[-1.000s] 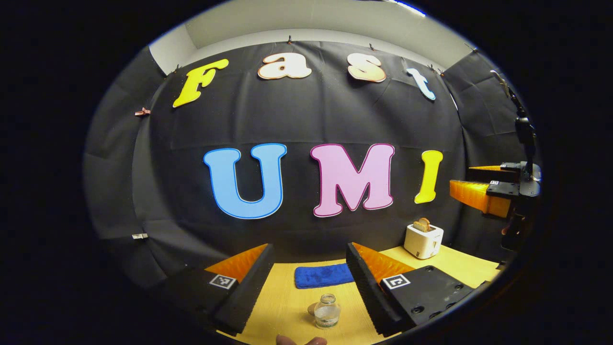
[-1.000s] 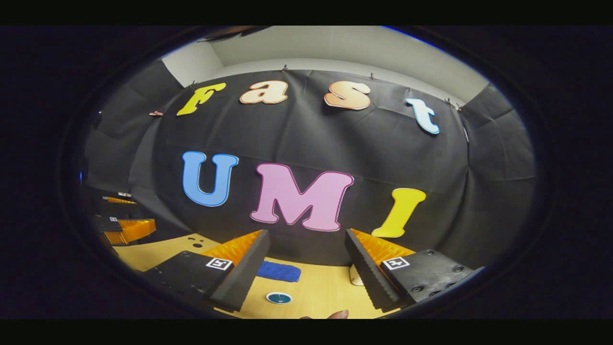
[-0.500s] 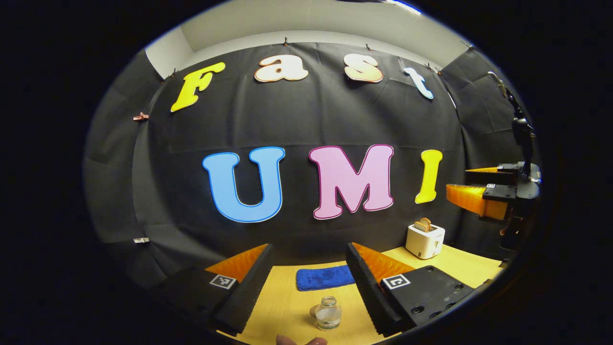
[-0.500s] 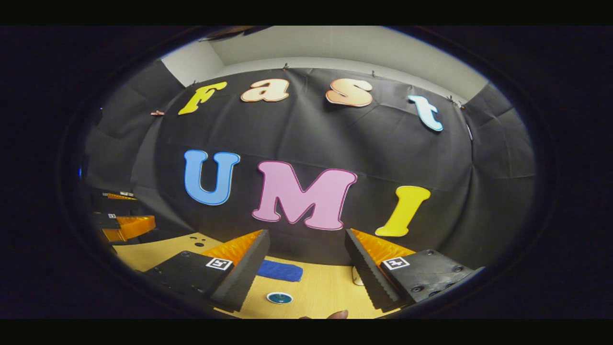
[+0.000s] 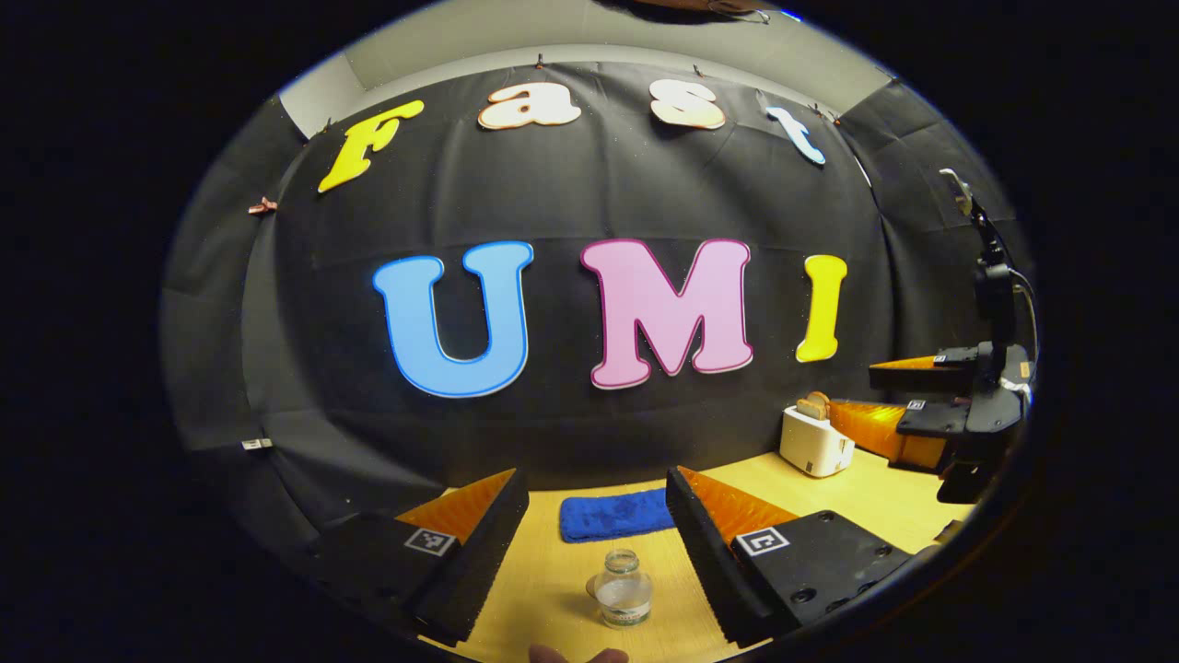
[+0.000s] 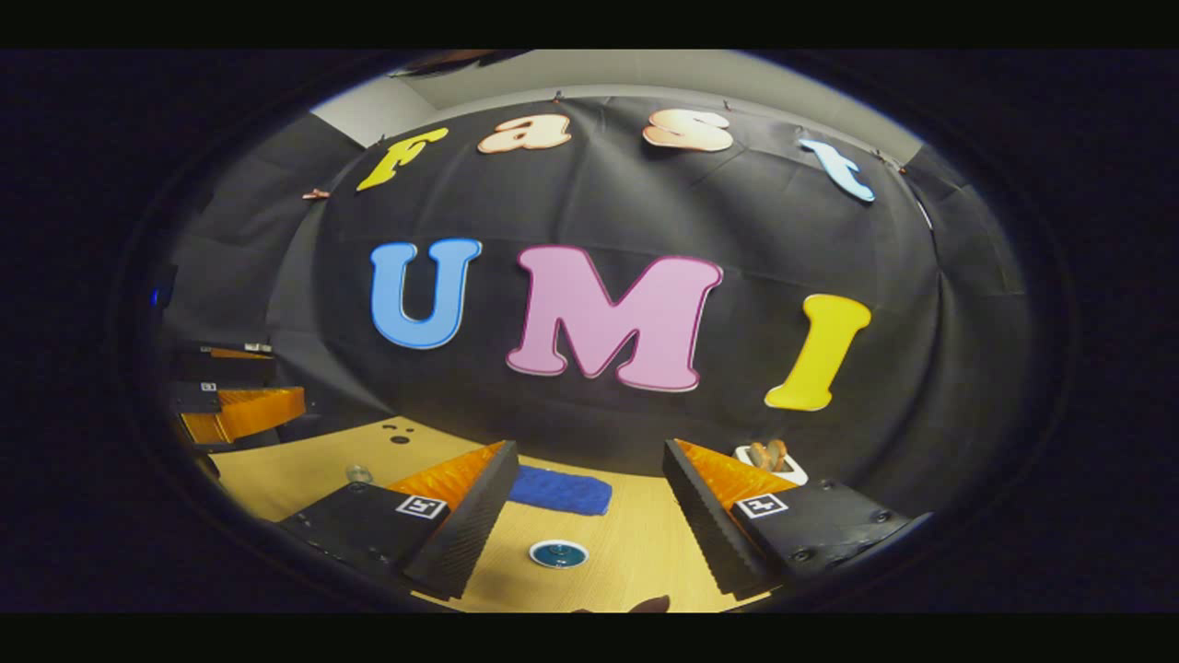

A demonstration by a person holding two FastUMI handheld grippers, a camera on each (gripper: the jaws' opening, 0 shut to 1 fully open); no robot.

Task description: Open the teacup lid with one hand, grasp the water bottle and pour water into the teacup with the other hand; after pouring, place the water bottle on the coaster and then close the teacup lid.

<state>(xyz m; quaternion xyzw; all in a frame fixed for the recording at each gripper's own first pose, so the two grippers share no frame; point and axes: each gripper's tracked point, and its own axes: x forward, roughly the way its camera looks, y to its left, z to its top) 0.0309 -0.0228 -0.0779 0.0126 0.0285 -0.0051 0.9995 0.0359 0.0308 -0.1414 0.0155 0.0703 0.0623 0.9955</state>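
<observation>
Glass water bottle stands upright, mouth up, on the table.

Both cameras sit above the tabletop, facing the booth's back wall. The left gripper view looks over the left tool at a small glass bottle. The right gripper view looks over the right tool, perhaps slightly further right. Both views share the blue cloth and toaster.
</observation>
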